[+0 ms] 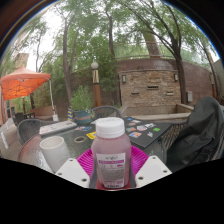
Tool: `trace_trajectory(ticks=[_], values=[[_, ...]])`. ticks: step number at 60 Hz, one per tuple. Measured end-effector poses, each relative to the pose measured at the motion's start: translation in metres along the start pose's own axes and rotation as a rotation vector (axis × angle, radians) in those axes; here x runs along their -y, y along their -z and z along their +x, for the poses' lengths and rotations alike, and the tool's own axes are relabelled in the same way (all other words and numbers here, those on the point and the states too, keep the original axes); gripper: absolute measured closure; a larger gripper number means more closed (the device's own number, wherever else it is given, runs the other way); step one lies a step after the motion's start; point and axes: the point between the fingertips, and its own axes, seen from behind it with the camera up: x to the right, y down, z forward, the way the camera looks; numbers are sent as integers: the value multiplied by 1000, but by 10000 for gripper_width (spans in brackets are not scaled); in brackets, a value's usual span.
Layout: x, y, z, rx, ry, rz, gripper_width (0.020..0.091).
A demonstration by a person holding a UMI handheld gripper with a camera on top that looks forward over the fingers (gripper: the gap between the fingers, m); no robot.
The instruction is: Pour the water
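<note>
Outdoor patio, trees overhead, stone wall [150, 88] behind. Your gripper [111, 172] has a clear plastic bottle [111, 152] with a white cap upright between its fingers; the magenta pads [88, 160] appear to press both sides, so it looks clamped. Just beside it, a white cup [54, 151]. Beyond, a patterned table [140, 132], dark chairs [104, 112], an orange umbrella [22, 83].

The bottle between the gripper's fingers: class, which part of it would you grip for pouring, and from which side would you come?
Grip the bottle at mid-body, below its white cap. It stands upright with straight sides, so the gripper best comes level from the near side, one finger on each flank. It appears held that way already, beside the white cup.
</note>
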Motion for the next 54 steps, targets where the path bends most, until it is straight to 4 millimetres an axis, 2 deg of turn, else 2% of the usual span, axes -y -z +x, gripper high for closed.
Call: trace_trajectory(ticks=[4,7,8,13,14,17,20,21,22,24,29,34,35,41,54], values=[[0,-1,-3,14,10,-6,644],[0,-3,-5,14,28,-18,612],[-6,-2,-7,13,35,-21,597],[-2,-5,-3,-6,38,-59,542],[-6,-3,-5,-12,37,-75,529],[-15,0,3,-54,31,-138,445],[-18,4,10,-99,37,-164,321],[-20,12,9,-115,37,-169,283],[-19,14,10,-131,36,-174,260],[-15,20,11,-159,31,-183,258],[-8,39,-10,-177,-5,-209,266],[-6,69,-30,-223,-36,-237,263],[-1,73,-34,-237,-38,-243,263],[11,117,-64,-316,-60,-253,264],[31,214,-160,-438,-108,-298,265]])
